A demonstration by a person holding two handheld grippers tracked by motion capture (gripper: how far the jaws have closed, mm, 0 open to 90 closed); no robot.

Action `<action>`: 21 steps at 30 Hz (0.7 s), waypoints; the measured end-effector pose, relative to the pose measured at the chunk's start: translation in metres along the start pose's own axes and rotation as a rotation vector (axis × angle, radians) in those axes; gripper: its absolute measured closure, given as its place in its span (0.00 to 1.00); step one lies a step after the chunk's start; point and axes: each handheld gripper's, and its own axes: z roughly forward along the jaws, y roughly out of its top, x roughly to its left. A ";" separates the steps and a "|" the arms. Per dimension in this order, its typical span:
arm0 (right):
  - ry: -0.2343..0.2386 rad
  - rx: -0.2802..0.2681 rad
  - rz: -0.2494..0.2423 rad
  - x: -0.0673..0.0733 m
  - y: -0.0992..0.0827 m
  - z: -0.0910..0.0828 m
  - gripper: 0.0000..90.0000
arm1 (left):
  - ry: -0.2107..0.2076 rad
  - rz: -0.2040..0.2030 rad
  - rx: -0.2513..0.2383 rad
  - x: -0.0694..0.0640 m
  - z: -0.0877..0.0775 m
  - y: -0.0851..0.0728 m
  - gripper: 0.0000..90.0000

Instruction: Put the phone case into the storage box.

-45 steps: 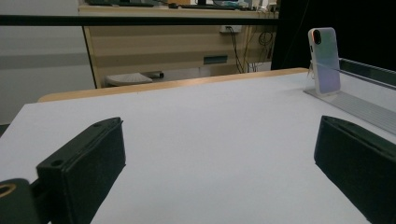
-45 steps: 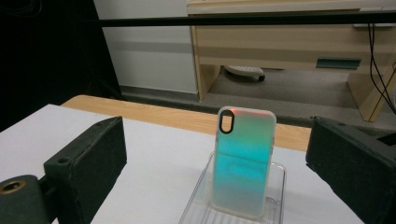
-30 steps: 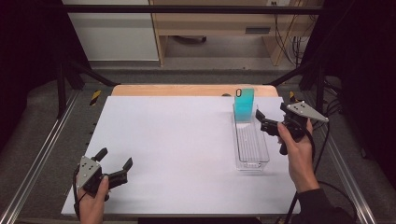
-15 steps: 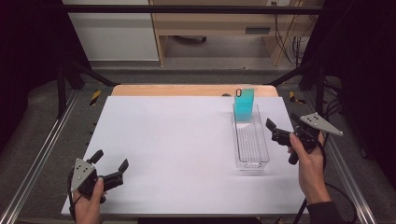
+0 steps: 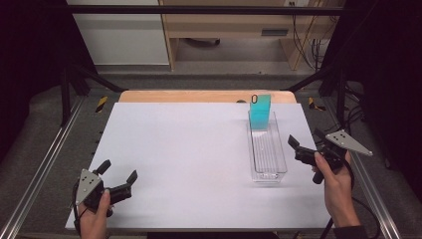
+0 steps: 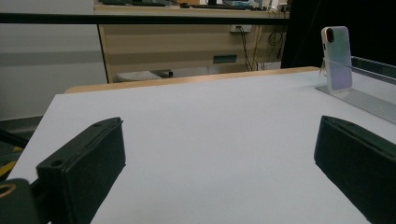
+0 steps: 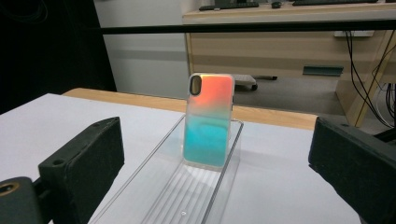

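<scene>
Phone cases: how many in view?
1. The case stands upright at the far end of the clear tray, on the table's right side, ahead of the right gripper. None seems hidden.

Tabletop [image 5: 199,159] carries 1 tray [image 5: 267,172] at its right side, long axis running front to back. Phone case [image 5: 260,112] stands upright in the tray's far end. Right gripper [image 5: 304,144] sits just right of the tray's near half. Left gripper [image 5: 118,178] sits at the near left corner, well apart from the tray.
</scene>
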 end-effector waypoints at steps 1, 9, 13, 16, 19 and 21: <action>0.001 -0.001 -0.002 0.000 0.000 -0.001 0.04 | -0.002 0.003 0.000 0.000 0.000 0.000 0.02; -0.001 -0.009 -0.012 0.000 -0.003 -0.010 0.04 | -0.005 0.005 0.000 -0.001 0.000 0.000 0.02; -0.006 -0.011 -0.021 -0.001 -0.006 -0.014 0.04 | -0.006 0.006 0.000 -0.001 0.000 0.000 0.02; -0.003 -0.014 -0.020 -0.001 -0.008 -0.016 0.04 | -0.008 0.007 0.000 -0.001 0.000 0.000 0.02; 0.000 -0.017 -0.022 -0.001 -0.010 -0.019 0.03 | -0.010 0.004 -0.001 -0.002 0.001 0.000 0.02; 0.005 -0.019 -0.021 0.000 -0.012 -0.020 0.03 | -0.011 0.005 -0.001 -0.002 0.001 0.000 0.02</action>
